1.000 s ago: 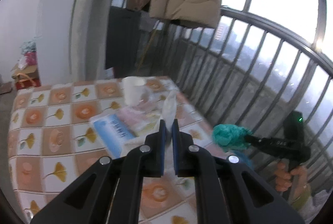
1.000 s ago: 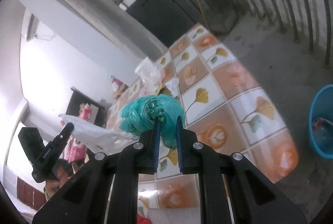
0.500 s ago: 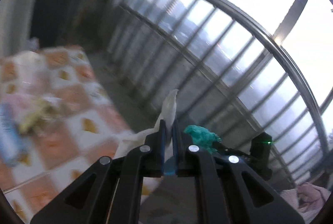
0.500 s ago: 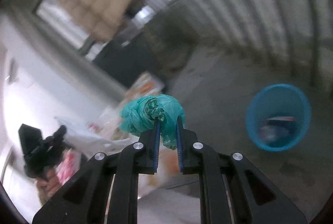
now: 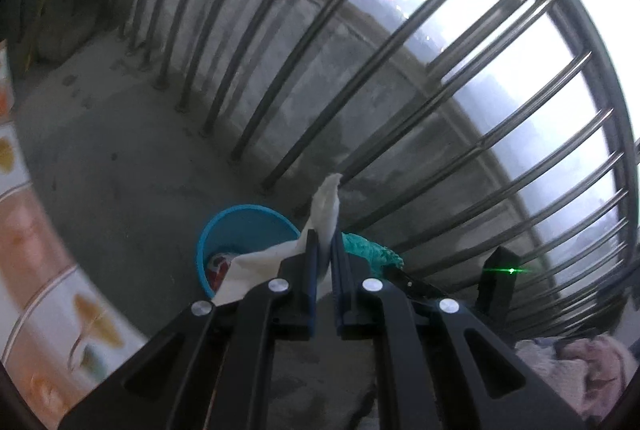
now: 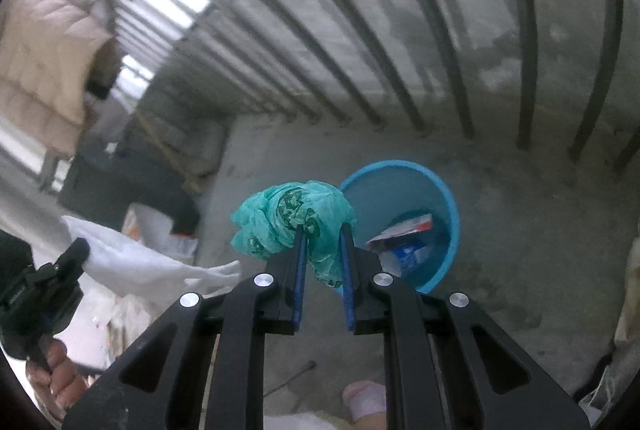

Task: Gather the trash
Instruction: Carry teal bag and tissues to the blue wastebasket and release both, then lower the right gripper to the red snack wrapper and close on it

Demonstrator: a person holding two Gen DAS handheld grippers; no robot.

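Right wrist view: the right gripper [image 6: 323, 232] had just been easing its jaws apart, the crumpled green bag [image 6: 294, 220] between them, near the blue bin's [image 6: 450, 204] rim. The left gripper's [image 5: 325, 242] jaws were clamped on white tissue [image 5: 328, 202]. Released short of the opening, either light scrap could land on the floor [image 6: 520, 230].

Thin crinkled plastic with a dull sheen for the teal bag [image 6: 294, 218]. Soft, matt white tissue paper [image 5: 326, 208], creased. Smooth plastic for the blue bin [image 6: 448, 206]; glossy printed wrapper [image 6: 404, 230] inside. Rough, stained concrete floor [image 6: 520, 230]. Brushed steel railing [image 5: 360, 70]. Matt black plastic fingers [image 6: 280, 270].
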